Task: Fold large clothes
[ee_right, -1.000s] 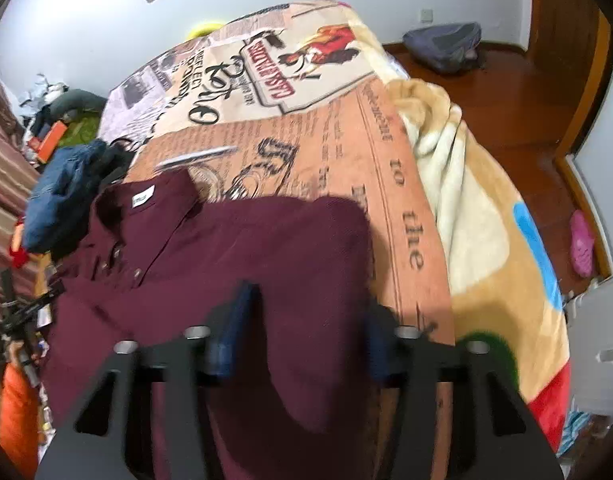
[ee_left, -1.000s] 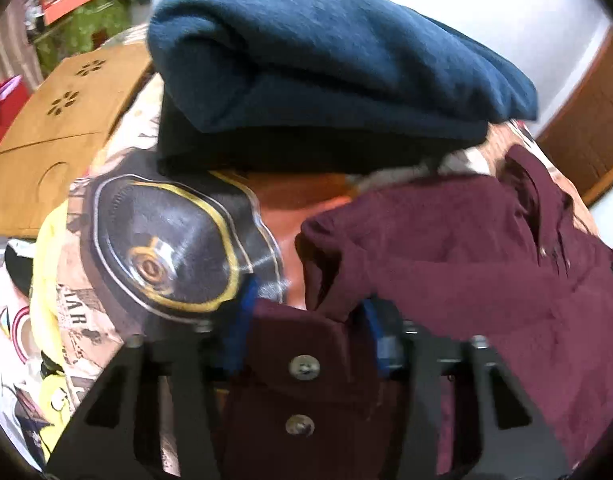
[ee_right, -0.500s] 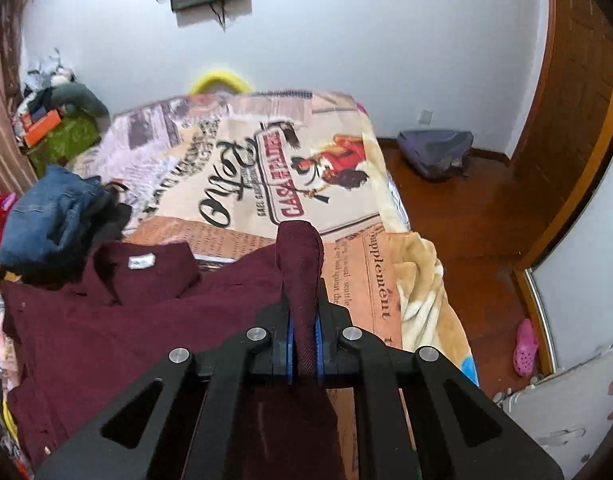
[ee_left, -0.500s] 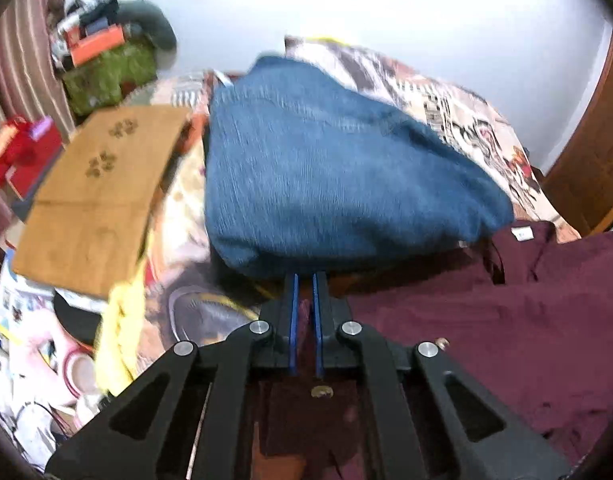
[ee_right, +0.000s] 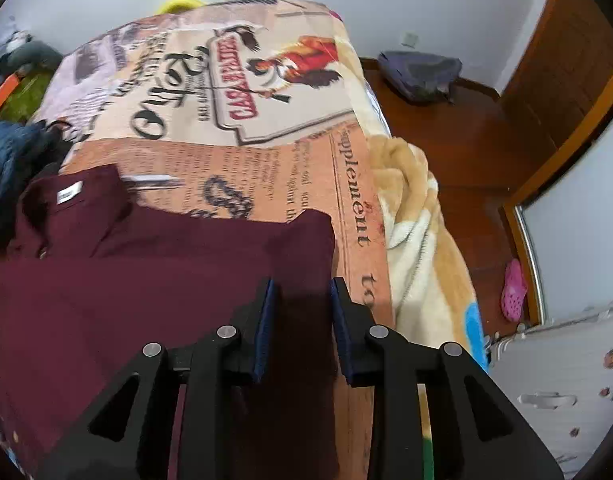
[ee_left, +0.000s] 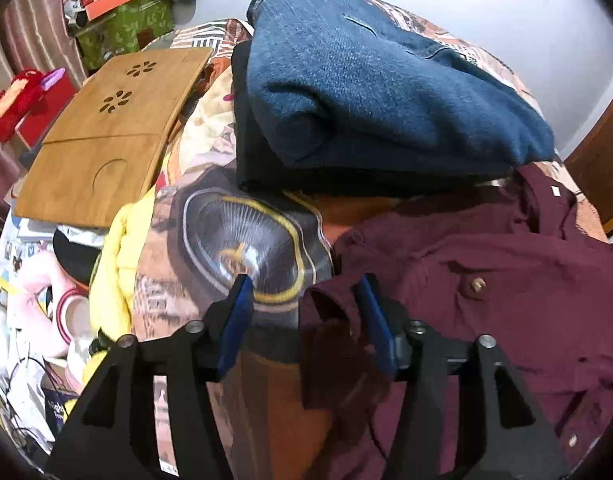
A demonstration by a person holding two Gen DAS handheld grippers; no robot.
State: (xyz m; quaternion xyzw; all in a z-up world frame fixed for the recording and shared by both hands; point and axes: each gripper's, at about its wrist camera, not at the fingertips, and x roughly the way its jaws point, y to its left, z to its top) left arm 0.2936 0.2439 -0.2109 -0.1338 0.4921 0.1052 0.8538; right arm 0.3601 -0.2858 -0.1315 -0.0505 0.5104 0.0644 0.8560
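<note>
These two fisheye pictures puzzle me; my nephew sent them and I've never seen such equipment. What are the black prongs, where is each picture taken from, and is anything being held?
The black prongs are hand-held grippers, one in each of a person's hands, not a robot. Each carries a camera that looks forward along its two blue-padded fingers.

In the left-hand view, the left gripper is open over the edge of a maroon shirt lying on a printed blanket. Behind it sit folded blue jeans on a dark garment, and a wooden lap tray lies to the side.

In the right-hand view, the right gripper is also open, above the shirt's other side.

Neither gripper holds anything; the shirt lies spread on the bed.
</note>
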